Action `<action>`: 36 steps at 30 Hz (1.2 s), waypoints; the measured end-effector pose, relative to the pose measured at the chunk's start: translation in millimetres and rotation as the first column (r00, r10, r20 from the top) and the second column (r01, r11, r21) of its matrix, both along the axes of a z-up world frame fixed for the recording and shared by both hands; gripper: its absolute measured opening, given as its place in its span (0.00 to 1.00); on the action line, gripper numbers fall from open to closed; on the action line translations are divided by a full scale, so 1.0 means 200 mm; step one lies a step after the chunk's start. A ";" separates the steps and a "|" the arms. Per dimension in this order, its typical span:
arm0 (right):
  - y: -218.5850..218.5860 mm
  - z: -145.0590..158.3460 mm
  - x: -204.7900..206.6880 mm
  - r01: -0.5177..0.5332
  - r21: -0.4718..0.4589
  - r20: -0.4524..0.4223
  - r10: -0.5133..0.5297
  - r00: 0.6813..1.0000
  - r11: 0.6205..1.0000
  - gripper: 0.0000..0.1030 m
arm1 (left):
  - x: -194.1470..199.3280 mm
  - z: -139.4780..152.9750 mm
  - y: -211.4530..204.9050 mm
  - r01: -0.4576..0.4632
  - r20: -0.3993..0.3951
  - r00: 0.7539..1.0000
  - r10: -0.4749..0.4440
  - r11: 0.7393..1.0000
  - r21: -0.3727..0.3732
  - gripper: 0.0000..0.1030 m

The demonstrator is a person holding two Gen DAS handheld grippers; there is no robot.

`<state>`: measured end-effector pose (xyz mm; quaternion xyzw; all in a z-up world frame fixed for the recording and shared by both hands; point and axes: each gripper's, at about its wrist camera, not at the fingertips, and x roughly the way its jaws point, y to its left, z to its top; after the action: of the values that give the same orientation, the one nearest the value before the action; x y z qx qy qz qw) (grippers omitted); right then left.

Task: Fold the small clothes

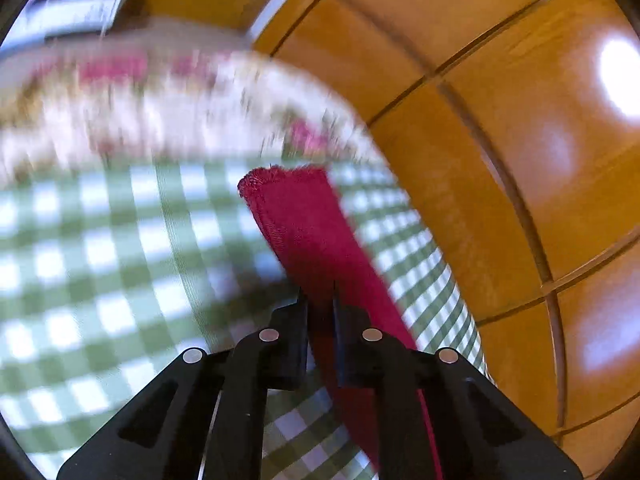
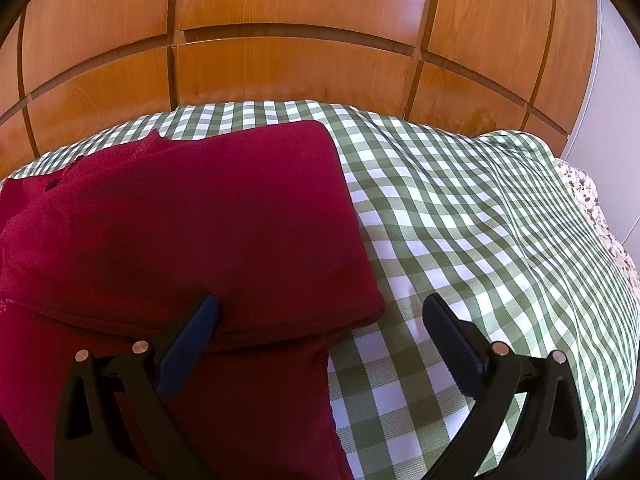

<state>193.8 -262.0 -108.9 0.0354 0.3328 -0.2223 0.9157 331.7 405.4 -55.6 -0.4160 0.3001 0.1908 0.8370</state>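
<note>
On the green checked cloth (image 2: 460, 216) in front of the wooden cabinet doors (image 2: 296, 52), I've got the dark red garment (image 2: 208, 216) lying partly folded, mostly on the left half of what my right camera sees. My left gripper (image 1: 320, 300) is pinched tight on a strip of that same red fabric (image 1: 304, 224), which runs away from the fingers toward the far side with its hemmed end free, so its long axis is pretty much in line with where I'm pointing. That view is pretty smeared, so don't ask me about the flowery stuff (image 1: 168, 92) behind. My right gripper (image 2: 320, 312) is wide open and holding nothing; its left finger (image 2: 196, 328) sits over the near folded edge, the other over bare cloth, so the garment's near right corner lies between them. I reckon the left hand leads the next fold, since it's the one with fabric.
</note>
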 end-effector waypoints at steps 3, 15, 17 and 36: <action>0.00 0.00 0.00 -0.001 0.002 0.001 0.001 1.000 1.000 0.98 | -0.05 0.11 0.05 -0.032 0.027 0.999 0.031 0.999 0.030 0.08; -0.01 0.01 0.00 -0.004 0.014 0.003 0.004 1.000 1.000 0.98 | -0.19 0.39 -0.31 0.055 0.106 0.991 -0.078 0.976 0.209 0.08; -0.01 0.01 0.00 -0.004 0.015 0.003 0.004 1.000 1.000 0.98 | -0.19 0.46 -0.46 0.115 0.128 0.980 -0.155 0.955 0.273 0.08; 0.00 0.01 0.00 -0.003 0.013 0.004 0.003 1.000 1.000 0.98 | -0.39 0.44 -2.02 0.620 0.054 0.663 -0.746 0.589 0.518 0.08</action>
<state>194.1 -262.8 -106.6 0.0414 0.3324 -0.2185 0.9165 254.5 1.0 32.2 -0.0791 0.2685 -0.1417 0.9495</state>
